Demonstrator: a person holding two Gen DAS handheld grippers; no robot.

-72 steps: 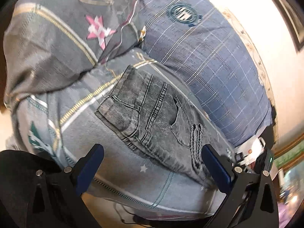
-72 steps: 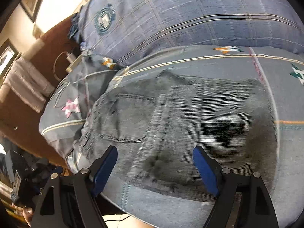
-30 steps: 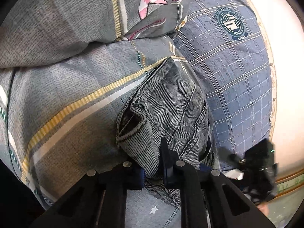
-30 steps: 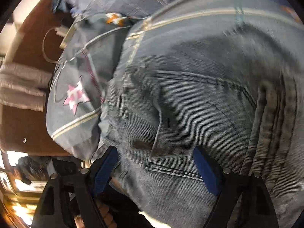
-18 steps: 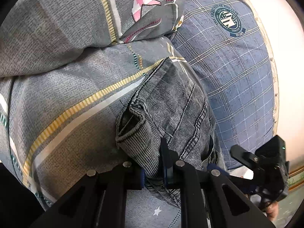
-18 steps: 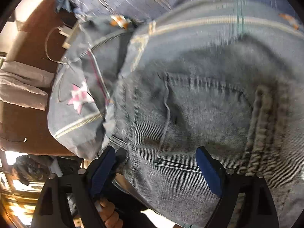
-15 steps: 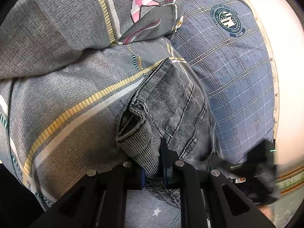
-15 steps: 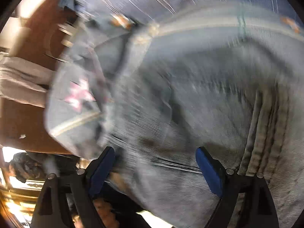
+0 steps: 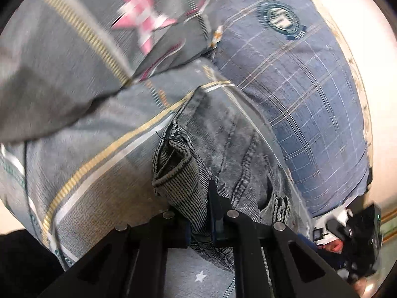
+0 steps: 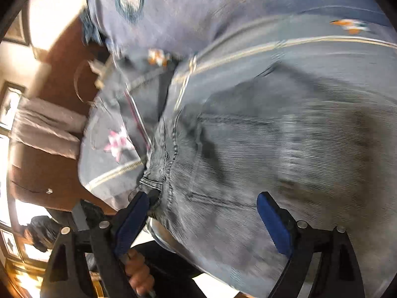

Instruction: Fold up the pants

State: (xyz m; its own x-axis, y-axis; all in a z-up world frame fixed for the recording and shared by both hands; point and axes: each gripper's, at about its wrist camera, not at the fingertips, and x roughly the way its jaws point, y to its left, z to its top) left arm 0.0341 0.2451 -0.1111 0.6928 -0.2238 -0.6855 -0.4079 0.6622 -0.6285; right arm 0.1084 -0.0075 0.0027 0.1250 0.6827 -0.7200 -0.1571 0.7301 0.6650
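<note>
Left gripper point(image 9: 207, 219): clamped on pants point(image 9: 223, 149) hem fold.
Right gripper point(image 10: 201, 219): wide apart, over pants, gripping nothing.
Change: left grip unchanged; right has backed off.

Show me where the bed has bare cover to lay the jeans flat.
Free: the striped grey cover left of the jeans, below the star pillow; more of it beyond the jeans' far edge, up to the blue plaid pillow. Crowded: the pillow end. The left gripper clamps the jeans' corner; the right gripper is open over them.
</note>
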